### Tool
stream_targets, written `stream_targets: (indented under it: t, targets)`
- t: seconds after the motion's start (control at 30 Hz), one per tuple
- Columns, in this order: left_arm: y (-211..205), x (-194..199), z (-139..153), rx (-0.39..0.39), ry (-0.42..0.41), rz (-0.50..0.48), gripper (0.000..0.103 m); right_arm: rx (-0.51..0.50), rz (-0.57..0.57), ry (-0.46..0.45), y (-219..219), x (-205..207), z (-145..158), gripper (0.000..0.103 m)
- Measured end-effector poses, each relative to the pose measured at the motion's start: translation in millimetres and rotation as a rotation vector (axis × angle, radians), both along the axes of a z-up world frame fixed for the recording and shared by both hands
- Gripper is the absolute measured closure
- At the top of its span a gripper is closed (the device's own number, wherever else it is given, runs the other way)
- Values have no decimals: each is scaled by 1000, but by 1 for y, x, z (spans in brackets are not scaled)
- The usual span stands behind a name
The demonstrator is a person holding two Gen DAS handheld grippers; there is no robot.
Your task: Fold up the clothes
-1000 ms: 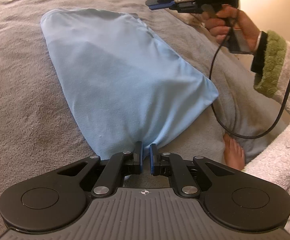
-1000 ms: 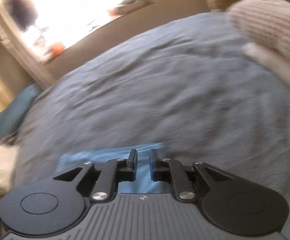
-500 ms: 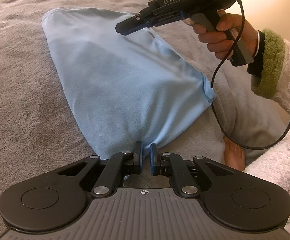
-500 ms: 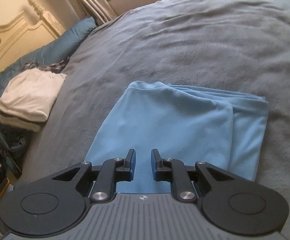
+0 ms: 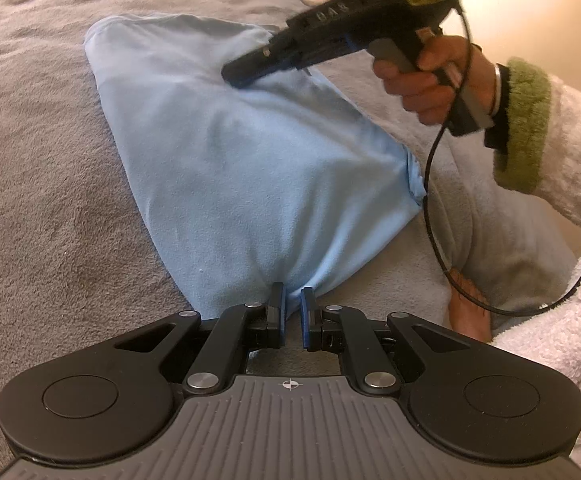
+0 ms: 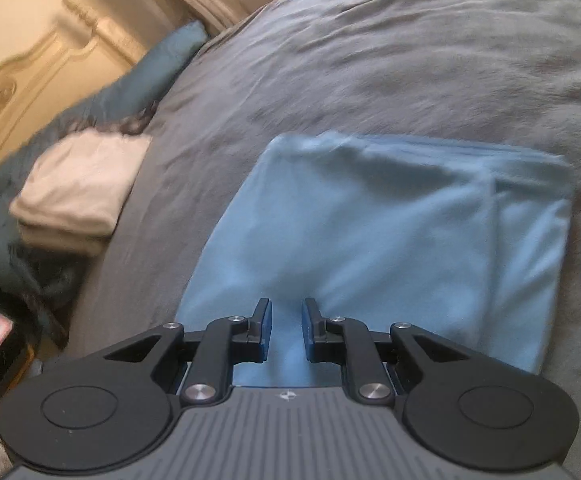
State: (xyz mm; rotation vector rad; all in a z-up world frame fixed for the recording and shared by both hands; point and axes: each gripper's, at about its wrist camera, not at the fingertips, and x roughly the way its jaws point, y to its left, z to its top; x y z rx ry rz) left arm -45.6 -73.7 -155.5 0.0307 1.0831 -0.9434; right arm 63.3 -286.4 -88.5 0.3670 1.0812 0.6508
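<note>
A light blue garment (image 5: pixel 258 168) lies folded on the grey blanket (image 5: pixel 42 160). My left gripper (image 5: pixel 290 304) is shut on its near edge, and the fabric puckers between the pads. In the left wrist view my right gripper (image 5: pixel 236 76), held in a hand (image 5: pixel 426 80), points down with its tip close over the garment's far part. In the right wrist view the same garment (image 6: pixel 390 232) fills the foreground, with a folded-over layer along its right side. There my right gripper (image 6: pixel 286 312) has its jaws a little apart, and nothing is pinched between them.
A folded pale stack (image 6: pixel 78 188) sits at the bed's left edge near a teal pillow (image 6: pixel 162 64) and a carved headboard (image 6: pixel 30 68). A black cable (image 5: pixel 434 200) hangs from the right gripper. A bare foot (image 5: pixel 470 312) and a white robe sleeve (image 5: pixel 570 140) are at right.
My right gripper came down and leftward from beyond the garment's far end to just over it, tilting downward. My left gripper kept its hold and did not move.
</note>
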Motion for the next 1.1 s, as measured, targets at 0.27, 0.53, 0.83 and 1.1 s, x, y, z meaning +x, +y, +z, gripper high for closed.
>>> stream_targets:
  t: [0.27, 0.53, 0.83, 1.1]
  targets:
    - [-1, 1, -1, -4, 5, 1, 95, 78, -335, -26, -65, 26, 0, 87]
    - [-3, 5, -5, -12, 23, 7, 95, 97, 14, -44, 4, 16, 18, 84]
    - [-9, 8, -11, -14, 20, 7, 95, 31, 250, -7, 80, 41, 1, 85]
    - [-12, 8, -12, -20, 22, 8, 94, 128, -15, 34, 53, 89, -12, 86]
